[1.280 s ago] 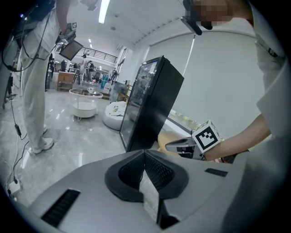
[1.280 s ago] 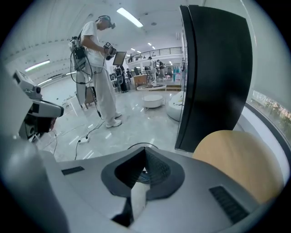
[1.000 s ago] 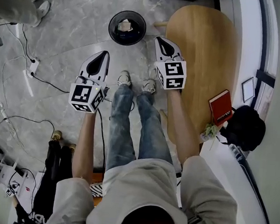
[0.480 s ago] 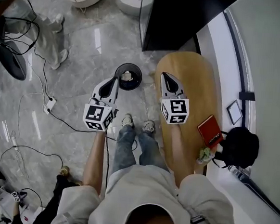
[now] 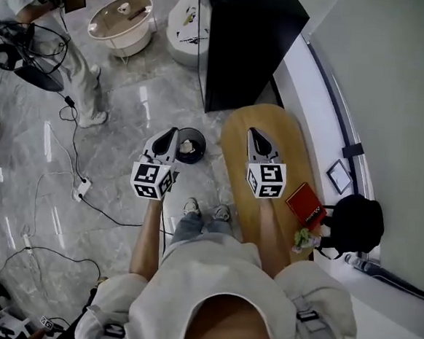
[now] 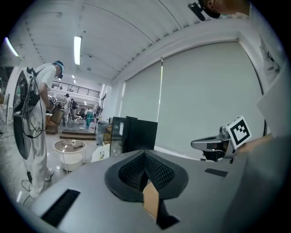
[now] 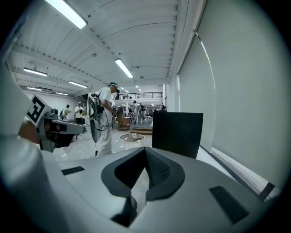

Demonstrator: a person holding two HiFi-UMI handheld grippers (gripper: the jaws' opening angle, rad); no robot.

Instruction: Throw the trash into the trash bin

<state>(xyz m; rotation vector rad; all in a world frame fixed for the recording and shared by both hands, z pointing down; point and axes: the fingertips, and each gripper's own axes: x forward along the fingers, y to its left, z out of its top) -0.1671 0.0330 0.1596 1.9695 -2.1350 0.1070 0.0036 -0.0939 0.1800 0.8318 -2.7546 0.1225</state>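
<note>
Left gripper (image 5: 172,134) and right gripper (image 5: 255,136), side by side, each with jaws closed together on nothing. Pale trash (image 5: 187,149) lies inside the black trash bin (image 5: 200,139) on the floor, beside the left gripper's tip in the head view.

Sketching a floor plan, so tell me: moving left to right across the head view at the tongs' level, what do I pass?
Power strip → left tongs → trash bin → right tongs → red book → black bag.
</note>
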